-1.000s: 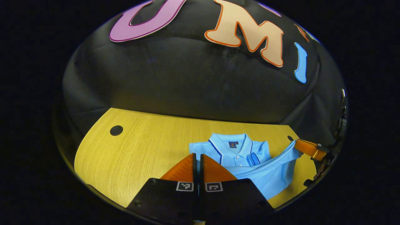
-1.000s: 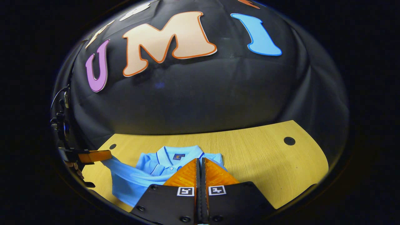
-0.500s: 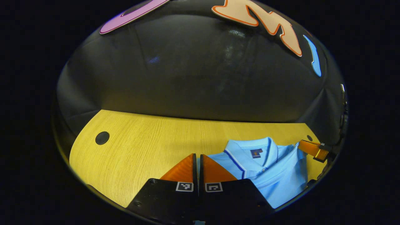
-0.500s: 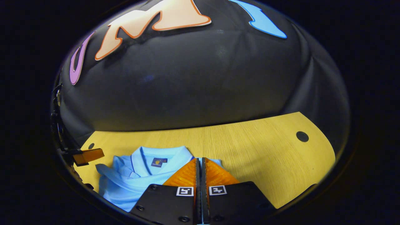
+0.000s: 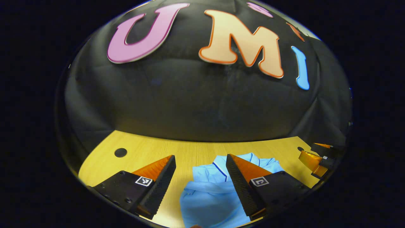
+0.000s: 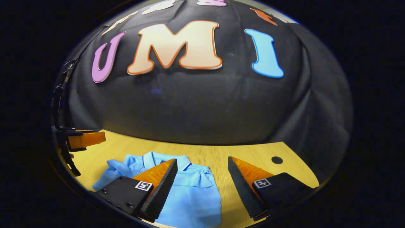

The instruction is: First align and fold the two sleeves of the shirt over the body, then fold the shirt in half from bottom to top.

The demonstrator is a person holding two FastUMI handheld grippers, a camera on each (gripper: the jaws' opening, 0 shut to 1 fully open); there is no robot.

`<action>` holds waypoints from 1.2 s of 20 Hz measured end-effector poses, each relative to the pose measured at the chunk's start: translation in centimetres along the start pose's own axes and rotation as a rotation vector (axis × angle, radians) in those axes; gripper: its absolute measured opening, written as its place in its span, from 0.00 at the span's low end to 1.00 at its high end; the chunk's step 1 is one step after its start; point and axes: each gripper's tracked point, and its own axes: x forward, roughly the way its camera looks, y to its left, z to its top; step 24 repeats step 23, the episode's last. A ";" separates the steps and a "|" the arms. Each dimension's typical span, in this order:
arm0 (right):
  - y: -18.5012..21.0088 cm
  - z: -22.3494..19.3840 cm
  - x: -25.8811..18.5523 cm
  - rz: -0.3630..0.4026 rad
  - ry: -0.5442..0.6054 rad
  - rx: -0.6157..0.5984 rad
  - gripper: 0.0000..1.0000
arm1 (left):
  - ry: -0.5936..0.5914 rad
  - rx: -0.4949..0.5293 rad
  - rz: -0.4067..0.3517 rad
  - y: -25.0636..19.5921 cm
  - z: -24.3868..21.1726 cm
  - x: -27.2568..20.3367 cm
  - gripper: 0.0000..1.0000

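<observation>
Two claws, both spread wide with nothing between the jaws.

Left gripper view: left gripper [image 5: 200, 177] released, fingers at lower centre of the frame. Light blue short-sleeved polo shirt [image 5: 211, 199] lying bunched on the pale wooden table [image 5: 148, 151], straight ahead and just below, between the fingers. Collar pointing up-frame toward the black cloth wall, body running down to the bottom edge, so long axis roughly vertical in the frame. Right gripper [image 5: 311, 160] at the right edge, likewise parted.

Right gripper view: right gripper [image 6: 202, 186] released at lower centre. Shirt [image 6: 193, 196] lower left of centre, partly behind the left-hand finger; collar up-frame, folded edge nearest the bottom. Left gripper [image 6: 90, 139] at the left edge, above the table.

Judged nearer: roughly equal, one at each side.
</observation>
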 end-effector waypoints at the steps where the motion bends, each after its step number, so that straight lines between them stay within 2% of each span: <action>1: 0.2 1.0 -2.0 0.010 -0.028 0.007 0.99 | -0.025 0.003 0.007 -0.5 0.8 -1.7 0.96; 8: 0.2 5.6 -14.3 0.040 -0.148 -0.002 0.99 | -0.142 0.028 0.026 -2.6 4.4 -14.1 0.95; 13: 0.5 5.7 -21.9 0.069 -0.193 0.004 0.99 | -0.195 0.062 0.047 -3.0 5.2 -21.3 0.95; 18: 0.4 5.3 -25.3 0.081 -0.201 0.021 1.00 | -0.195 0.057 0.055 -3.3 5.3 -25.9 0.95; 24: 0.0 6.7 -27.3 0.062 -0.226 0.023 0.99 | -0.229 0.074 0.062 -2.3 7.5 -27.3 0.95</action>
